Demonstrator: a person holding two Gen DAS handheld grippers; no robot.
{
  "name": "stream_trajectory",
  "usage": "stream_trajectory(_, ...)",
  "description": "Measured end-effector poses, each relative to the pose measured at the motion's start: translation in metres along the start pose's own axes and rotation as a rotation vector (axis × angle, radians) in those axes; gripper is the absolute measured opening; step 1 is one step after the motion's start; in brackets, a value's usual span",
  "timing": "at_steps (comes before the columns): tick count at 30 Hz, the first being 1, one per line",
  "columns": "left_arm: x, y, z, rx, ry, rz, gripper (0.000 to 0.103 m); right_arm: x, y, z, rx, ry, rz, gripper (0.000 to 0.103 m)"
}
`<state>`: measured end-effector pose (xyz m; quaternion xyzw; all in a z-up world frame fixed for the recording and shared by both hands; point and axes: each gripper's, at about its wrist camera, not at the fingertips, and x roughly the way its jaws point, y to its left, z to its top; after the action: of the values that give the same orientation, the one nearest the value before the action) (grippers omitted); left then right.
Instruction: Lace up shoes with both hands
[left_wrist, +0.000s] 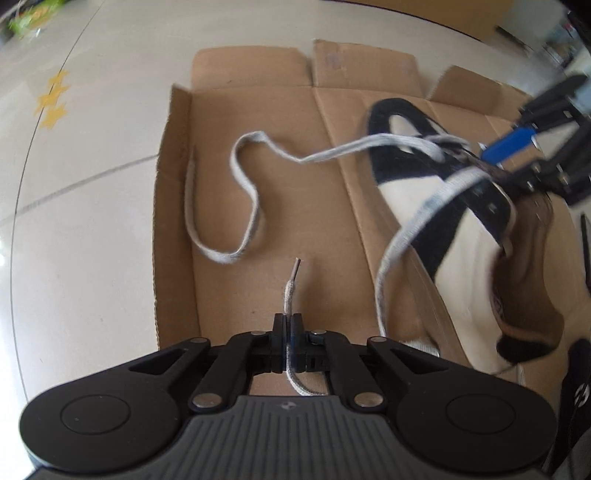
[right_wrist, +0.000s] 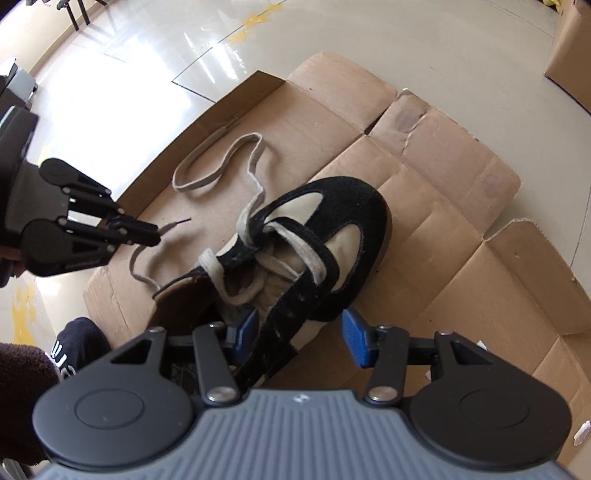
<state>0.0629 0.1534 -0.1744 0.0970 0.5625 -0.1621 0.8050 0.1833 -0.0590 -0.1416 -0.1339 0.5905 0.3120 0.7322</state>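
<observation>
Your left hand-held gripper (left_wrist: 287, 325) is clamped on the grey shoelace (left_wrist: 291, 291) just behind its tip. Your right hand-held gripper (right_wrist: 301, 332) straddles the black-and-cream shoe (right_wrist: 332, 229), blue pads parted; whether they press it I cannot tell. The shoe lies on flattened cardboard (right_wrist: 461, 229).

The black-and-cream suede shoe's (right_wrist: 317, 236) heel lay hidden behind the right gripper (right_wrist: 299, 334); green floor clutter (left_wrist: 31, 16) was blurred.
</observation>
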Motion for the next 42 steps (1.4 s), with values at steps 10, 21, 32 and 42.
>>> stream_trajectory(10, 0.015, -0.005, 0.012, 0.077, -0.025, 0.023, 0.023, -0.005, 0.005, -0.007, 0.029, -0.023, 0.008, 0.054)
stream_trajectory(21, -0.049, -0.039, 0.053, 0.525, 0.06, 0.115, 0.0, -0.034, -0.016, -0.022, 0.249, -0.205, 0.082, 0.056)
stream_trajectory(32, -0.176, -0.07, 0.111, 0.932, 0.101, 0.302, 0.0, -0.066, -0.005, -0.032, 0.151, -0.301, -0.065, 0.065)
stream_trajectory(42, -0.265, -0.09, 0.137, 1.135, 0.147, 0.493, 0.0, -0.092, 0.02, -0.029, 0.065, -0.378, -0.066, 0.068)
